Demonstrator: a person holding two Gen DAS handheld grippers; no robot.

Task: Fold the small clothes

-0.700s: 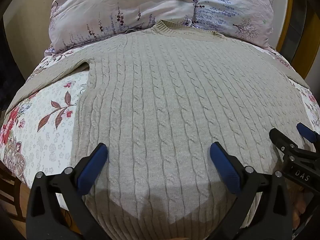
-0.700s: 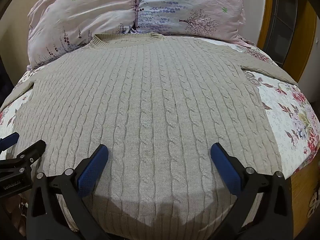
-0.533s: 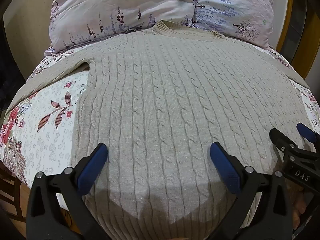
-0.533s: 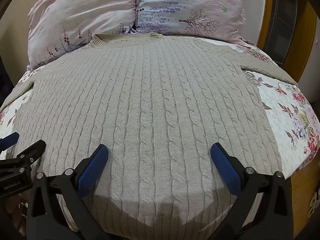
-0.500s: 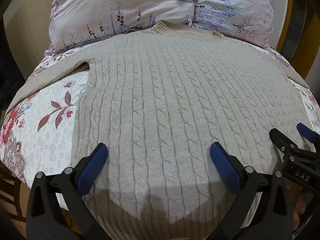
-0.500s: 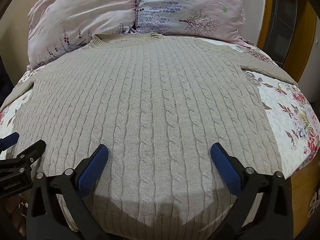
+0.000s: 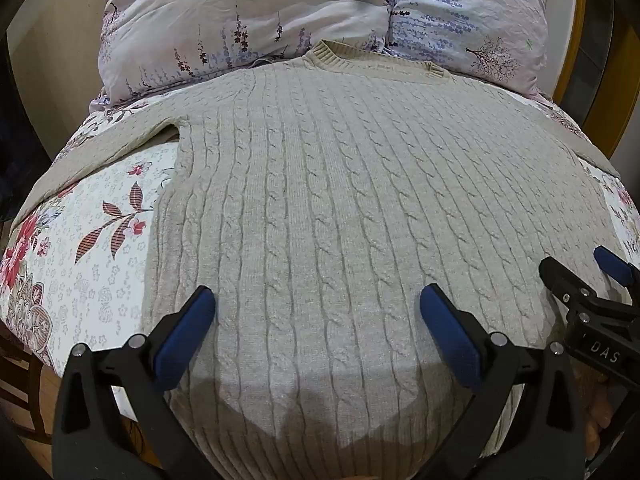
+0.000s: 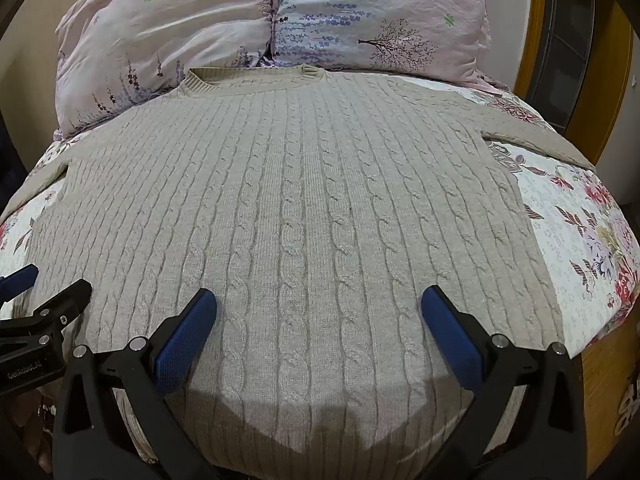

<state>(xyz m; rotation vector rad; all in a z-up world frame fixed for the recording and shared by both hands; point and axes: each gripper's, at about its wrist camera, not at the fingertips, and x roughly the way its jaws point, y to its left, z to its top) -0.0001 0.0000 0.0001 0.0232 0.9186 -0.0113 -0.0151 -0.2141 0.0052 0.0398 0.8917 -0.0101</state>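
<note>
A beige cable-knit sweater [image 7: 340, 208] [image 8: 304, 216] lies flat on the bed, collar toward the pillows and sleeves spread to both sides. My left gripper [image 7: 318, 320] hovers open over the lower left part of the sweater, with nothing between its blue pads. Over the lower right part my right gripper [image 8: 320, 320] is also open and holds nothing. Each gripper shows at the edge of the other's view: the right gripper [image 7: 592, 280] and the left gripper [image 8: 44, 288]. The hem is hidden under the gripper frames.
Two floral pillows [image 7: 320, 12] [image 8: 280, 28] lean at the head of the bed. A flowered bedsheet [image 7: 88, 248] [image 8: 580, 248] shows on either side of the sweater. A wooden bed frame [image 8: 612, 380] and a door frame [image 8: 536, 40] stand at the right.
</note>
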